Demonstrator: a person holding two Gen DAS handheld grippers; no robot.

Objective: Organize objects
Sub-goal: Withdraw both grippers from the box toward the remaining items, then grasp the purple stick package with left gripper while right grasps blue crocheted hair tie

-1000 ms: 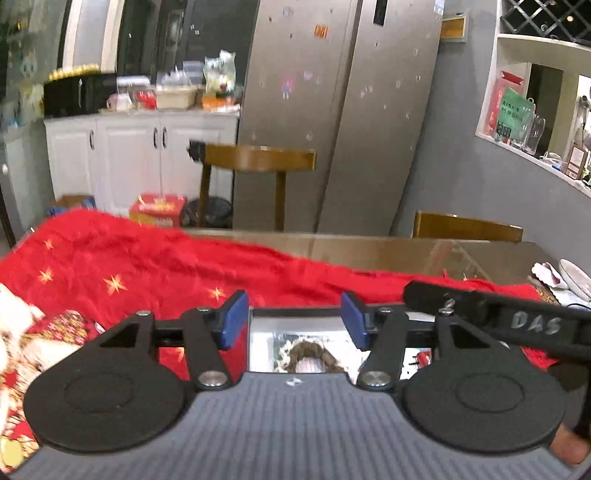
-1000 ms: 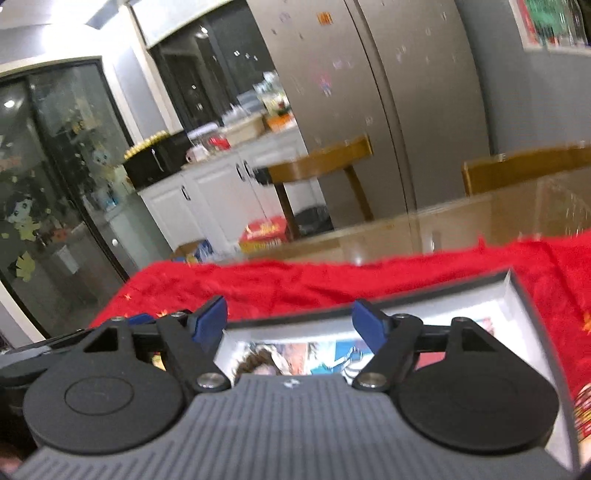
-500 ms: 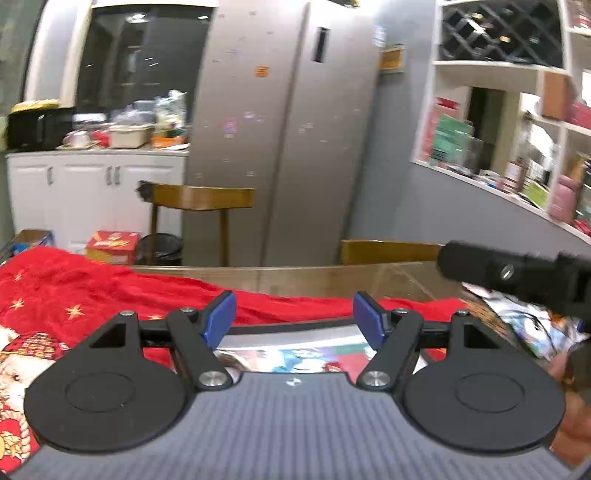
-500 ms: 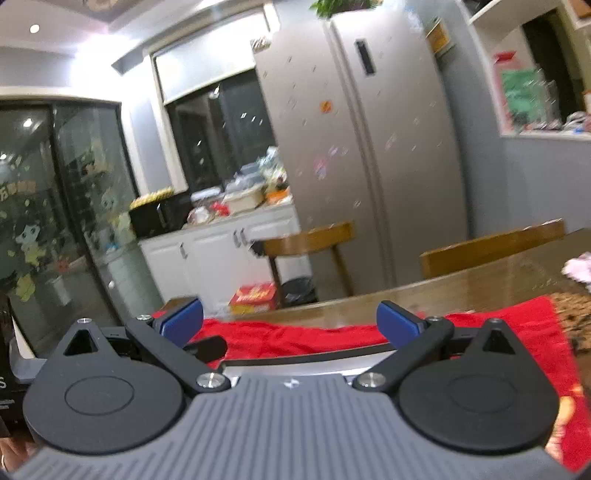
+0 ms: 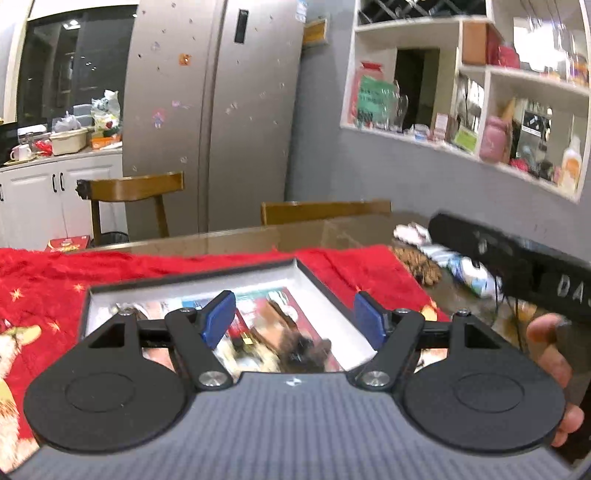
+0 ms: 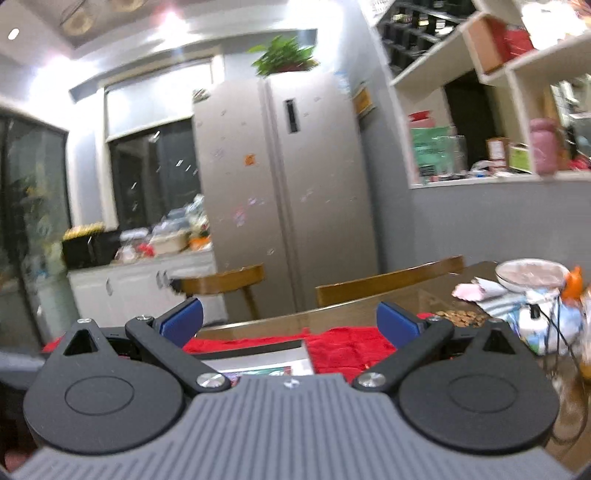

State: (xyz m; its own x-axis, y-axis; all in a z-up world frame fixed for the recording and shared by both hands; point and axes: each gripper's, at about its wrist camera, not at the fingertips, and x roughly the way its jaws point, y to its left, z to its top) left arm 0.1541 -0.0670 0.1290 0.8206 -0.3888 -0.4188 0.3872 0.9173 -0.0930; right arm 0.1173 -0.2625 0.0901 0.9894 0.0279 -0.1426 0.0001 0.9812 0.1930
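A steel double-door fridge [image 5: 218,114] stands between white cabinets [image 5: 59,199] and a grey wall with white shelves [image 5: 480,92].

We see a room lit from overhead: in the right wrist view, ceiling lights [image 6: 173,22] up and left of the refrigerator [image 6: 280,192] blow out to white glare. The refrigerator's doors carry a soft sheen. Motion blur smears the shelves [image 6: 517,74] right of it, and the picture frame [image 5: 221,295] in front of it in the left wrist view. Fisheye distortion bends straight lines toward the edges. Windows left of the refrigerator are dark.
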